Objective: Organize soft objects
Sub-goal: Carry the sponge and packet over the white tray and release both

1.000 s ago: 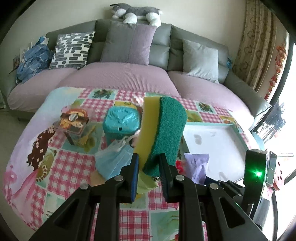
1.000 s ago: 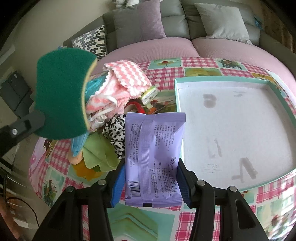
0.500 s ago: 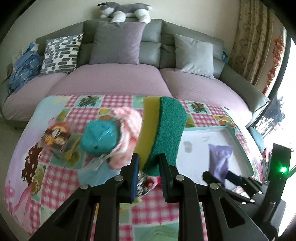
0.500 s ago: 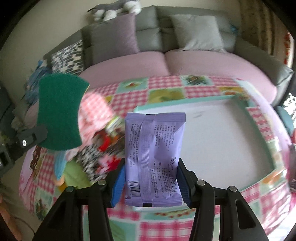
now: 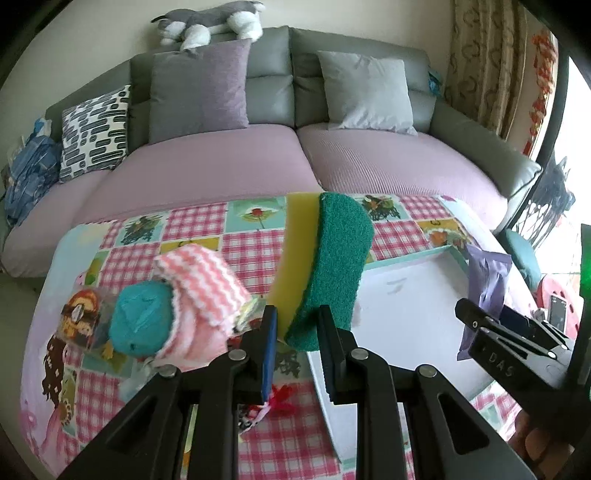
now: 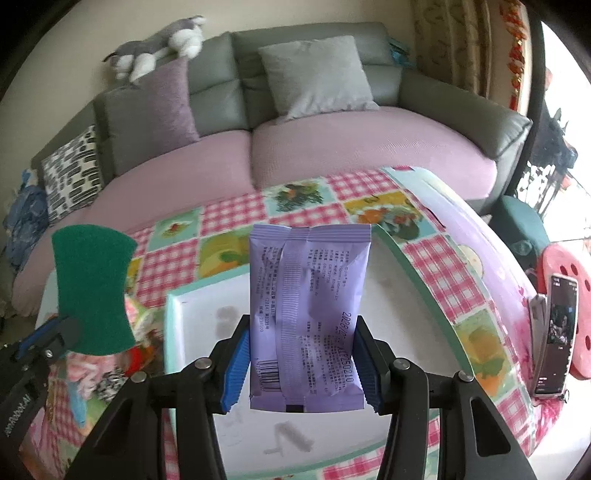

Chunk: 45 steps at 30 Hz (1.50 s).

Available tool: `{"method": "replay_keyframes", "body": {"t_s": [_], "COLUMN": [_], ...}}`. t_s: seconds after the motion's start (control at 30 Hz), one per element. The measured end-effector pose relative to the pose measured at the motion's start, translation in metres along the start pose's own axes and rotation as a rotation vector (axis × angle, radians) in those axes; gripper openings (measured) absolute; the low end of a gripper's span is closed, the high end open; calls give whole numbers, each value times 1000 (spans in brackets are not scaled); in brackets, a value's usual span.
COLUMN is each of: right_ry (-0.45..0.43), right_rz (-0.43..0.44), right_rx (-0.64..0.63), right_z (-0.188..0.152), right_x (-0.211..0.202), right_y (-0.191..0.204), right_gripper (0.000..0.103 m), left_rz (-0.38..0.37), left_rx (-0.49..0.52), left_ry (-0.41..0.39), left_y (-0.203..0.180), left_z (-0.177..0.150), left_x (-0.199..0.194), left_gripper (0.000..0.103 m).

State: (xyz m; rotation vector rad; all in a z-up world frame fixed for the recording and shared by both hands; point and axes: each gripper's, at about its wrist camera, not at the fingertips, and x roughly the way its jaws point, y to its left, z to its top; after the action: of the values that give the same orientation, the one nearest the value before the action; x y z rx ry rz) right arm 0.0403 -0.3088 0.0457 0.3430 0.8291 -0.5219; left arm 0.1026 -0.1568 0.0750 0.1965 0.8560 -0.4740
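Observation:
My left gripper (image 5: 297, 343) is shut on a yellow and green sponge (image 5: 325, 266), held upright above the table; the same sponge (image 6: 92, 291) shows at the left of the right wrist view. My right gripper (image 6: 301, 365) is shut on a purple packet (image 6: 306, 314), held upright over the white tray (image 6: 173, 332) with the teal rim. That packet (image 5: 484, 284) and the right gripper (image 5: 495, 325) appear at the right of the left wrist view, above the tray (image 5: 402, 314). A pile of soft things lies left of the tray: a pink and white cloth (image 5: 203, 291) and a teal item (image 5: 142, 321).
The table wears a pink checked cloth (image 5: 243, 254). Behind it runs a grey and lilac sofa (image 5: 258, 170) with cushions and a plush dog (image 5: 210, 18). A phone (image 6: 557, 332) leans on a pink stool (image 6: 576, 314) at the right. A snack bag (image 5: 79, 317) lies far left.
Both grippers have moved to the right and risen, carrying the sponge and the packet from beside the pile to over the tray. The right gripper has rolled, so the room looks tilted.

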Motion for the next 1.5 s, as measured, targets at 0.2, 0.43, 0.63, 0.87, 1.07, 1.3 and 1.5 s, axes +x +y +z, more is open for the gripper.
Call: {"method": "replay_keyframes", "body": {"t_s": [0.2, 0.43, 0.63, 0.87, 1.07, 1.3, 1.5], "right_ry": [75, 106, 107, 142, 158, 169, 186], "right_rz": [-46, -112, -148, -181, -179, -187, -191], "right_rx": [64, 82, 82, 95, 82, 69, 55], "right_z": [-10, -15, -17, -22, -24, -25, -26], "right_x": [42, 63, 61, 69, 75, 77, 81], "right_y": [-26, -47, -54, -62, -60, -58, -56], "right_gripper": [54, 54, 55, 55, 55, 55, 56], "left_rz": [15, -55, -117, -128, -97, -85, -80], "left_rx": [40, 17, 6, -39, -60, -59, -50], "left_ry": [66, 109, 141, 120, 118, 134, 134], "left_y": [-26, -47, -54, -44, -38, -37, -39], "left_z": [1, -1, -15, -16, -14, -15, -16], "left_x": [42, 78, 99, 107, 114, 120, 120], "left_gripper": [23, 23, 23, 24, 24, 24, 24]}}
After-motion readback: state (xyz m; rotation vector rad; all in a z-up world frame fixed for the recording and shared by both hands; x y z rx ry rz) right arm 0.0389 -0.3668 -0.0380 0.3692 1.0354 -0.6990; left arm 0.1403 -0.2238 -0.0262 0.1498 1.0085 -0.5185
